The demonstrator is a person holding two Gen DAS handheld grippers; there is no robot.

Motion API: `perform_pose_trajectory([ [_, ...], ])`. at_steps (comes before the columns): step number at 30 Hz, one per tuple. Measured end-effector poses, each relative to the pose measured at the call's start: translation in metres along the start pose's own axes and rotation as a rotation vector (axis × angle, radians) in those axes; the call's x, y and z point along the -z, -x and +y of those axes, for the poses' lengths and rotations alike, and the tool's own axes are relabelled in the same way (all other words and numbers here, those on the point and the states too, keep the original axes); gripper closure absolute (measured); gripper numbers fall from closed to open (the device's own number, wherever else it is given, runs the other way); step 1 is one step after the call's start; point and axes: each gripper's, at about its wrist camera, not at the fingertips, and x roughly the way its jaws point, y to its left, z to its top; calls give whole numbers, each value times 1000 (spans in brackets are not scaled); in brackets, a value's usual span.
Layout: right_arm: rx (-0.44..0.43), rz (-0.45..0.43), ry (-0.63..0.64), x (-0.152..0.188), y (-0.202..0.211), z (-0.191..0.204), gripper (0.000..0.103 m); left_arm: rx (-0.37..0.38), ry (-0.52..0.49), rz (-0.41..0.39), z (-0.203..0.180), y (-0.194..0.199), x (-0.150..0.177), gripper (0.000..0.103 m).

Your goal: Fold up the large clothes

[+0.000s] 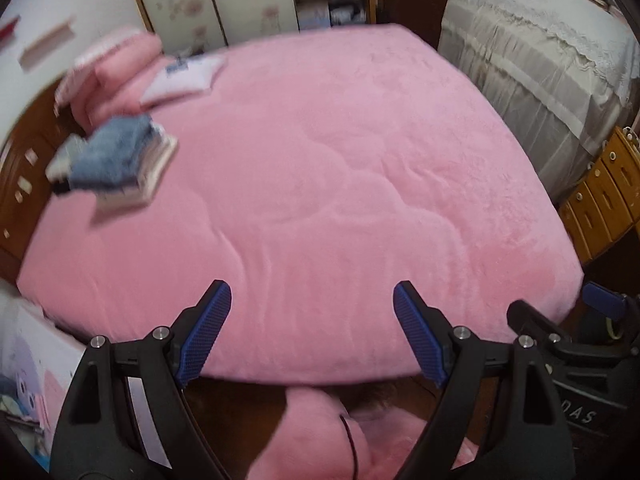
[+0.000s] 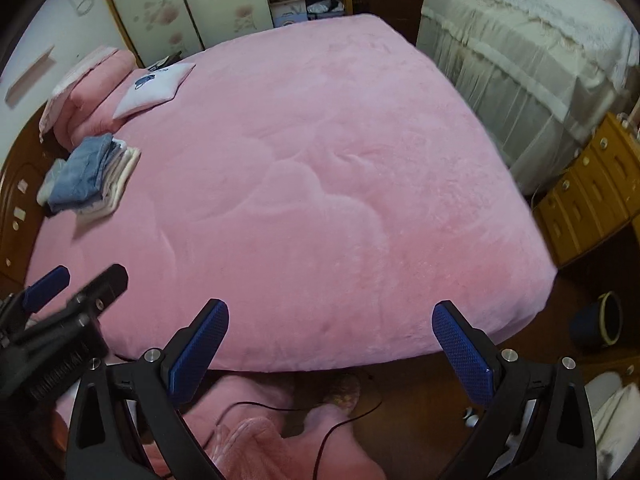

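Note:
A pink plush bed cover (image 1: 320, 168) (image 2: 312, 184) fills both views. A stack of folded clothes, blue denim on top (image 1: 116, 160) (image 2: 86, 176), lies at the bed's left edge. My left gripper (image 1: 312, 300) is open and empty above the bed's near edge; it also shows in the right wrist view (image 2: 76, 280). My right gripper (image 2: 330, 320) is open and empty beside it; it shows at the right in the left wrist view (image 1: 560, 308). Pink fluffy fabric (image 1: 340, 432) (image 2: 256, 432) lies below the grippers by the wooden floor.
Pink pillows (image 2: 92, 84) and a white cushion (image 2: 154, 88) sit at the bed's far left. A cream-covered bed (image 2: 528, 60) stands at the right, with wooden drawers (image 2: 592, 196) beside it. A dark bin (image 2: 600, 320) and a black cable (image 2: 340, 424) are on the floor.

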Motion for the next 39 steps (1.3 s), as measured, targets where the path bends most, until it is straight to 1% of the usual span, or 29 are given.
perform_pose_trajectory([
  [2, 6, 10, 17, 2, -3, 4, 0, 18, 11, 44, 5, -11, 5, 22],
  [4, -9, 7, 14, 4, -8, 5, 0, 44, 29, 85, 12, -22, 7, 22],
  [5, -18, 19, 12, 3, -15, 3, 0, 47, 45, 113, 16, -30, 8, 22],
  [7, -8, 44, 17, 0, -29, 2, 0, 67, 75, 145, 26, -42, 9, 22],
  [8, -4, 47, 22, -1, -34, 2, 0, 65, 97, 157, 31, -48, 9, 22],
  [11, 16, 53, 39, -9, -52, 2, 0, 52, 114, 145, 38, -56, 9, 22],
  [16, 27, 78, 69, -21, -75, 9, 0, 63, 109, 191, 38, -77, 10, 22],
  [17, 25, 80, 78, -26, -83, 7, 0, 70, 109, 190, 39, -81, 9, 22],
  [19, 24, 80, 93, -33, -94, 8, 0, 60, 98, 185, 39, -87, 6, 22],
  [22, 32, 83, 106, -39, -103, 15, 0, 55, 87, 182, 39, -93, 2, 22],
  [25, 30, 74, 103, -43, -105, 20, 0, 45, 87, 180, 41, -95, -2, 20],
  [26, 29, 74, 106, -45, -106, 22, 0, 46, 91, 183, 43, -97, -2, 17],
  [29, 26, 80, 115, -47, -109, 29, 0, 59, 105, 197, 47, -101, -4, 15],
  [33, 25, 70, 109, -46, -102, 35, 0, 60, 135, 195, 56, -100, -6, 4],
  [35, 31, 64, 105, -44, -99, 37, 0, 62, 149, 188, 59, -98, -6, 2],
  [39, 41, 54, 98, -39, -94, 41, 0, 63, 151, 171, 61, -93, -7, 1],
])
